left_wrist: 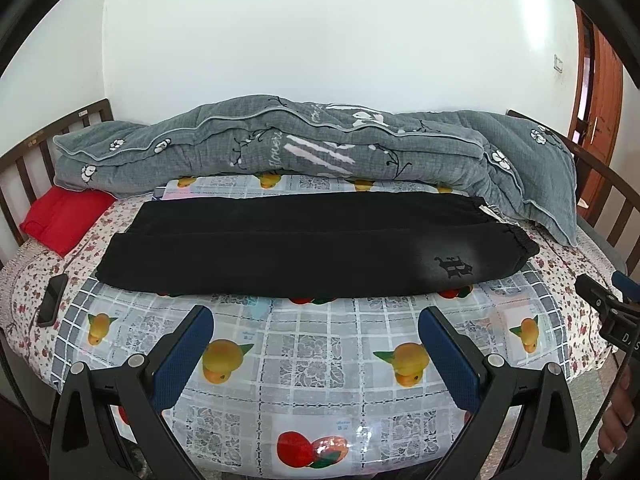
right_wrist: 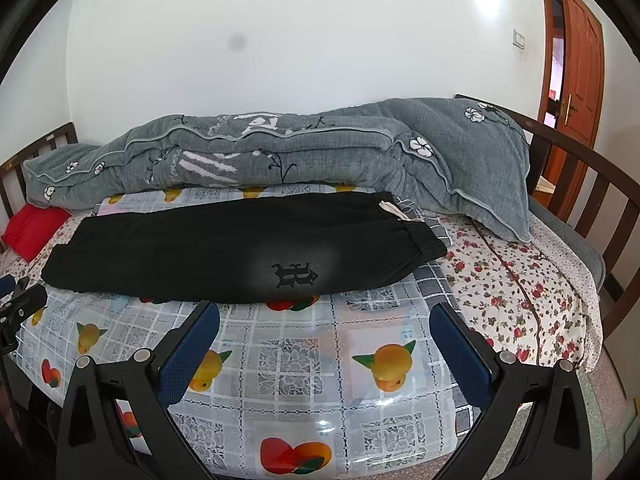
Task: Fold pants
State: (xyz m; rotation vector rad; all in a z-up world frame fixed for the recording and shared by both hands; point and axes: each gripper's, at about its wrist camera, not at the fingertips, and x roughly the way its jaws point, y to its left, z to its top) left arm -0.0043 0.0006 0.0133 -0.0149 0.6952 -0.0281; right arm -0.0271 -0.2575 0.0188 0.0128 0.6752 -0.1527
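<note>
Black pants (left_wrist: 304, 248) lie flat across the bed on a fruit-print plastic cloth (left_wrist: 312, 360), legs one on the other, elastic waistband at the right, leg ends at the left. A dark logo sits near the waist. The pants also show in the right wrist view (right_wrist: 224, 252). My left gripper (left_wrist: 316, 320) is open and empty, hovering short of the pants' near edge. My right gripper (right_wrist: 325, 316) is open and empty, near the logo end. The right gripper's tip shows at the left view's right edge (left_wrist: 612, 300).
A grey quilt (left_wrist: 312, 144) is bunched along the back against the wall. A red cloth (left_wrist: 64, 220) lies at far left. A black phone-like object (left_wrist: 52, 300) rests on the floral sheet at left. Wooden bed rails (right_wrist: 580, 184) flank both ends. A door (right_wrist: 576, 64) stands at right.
</note>
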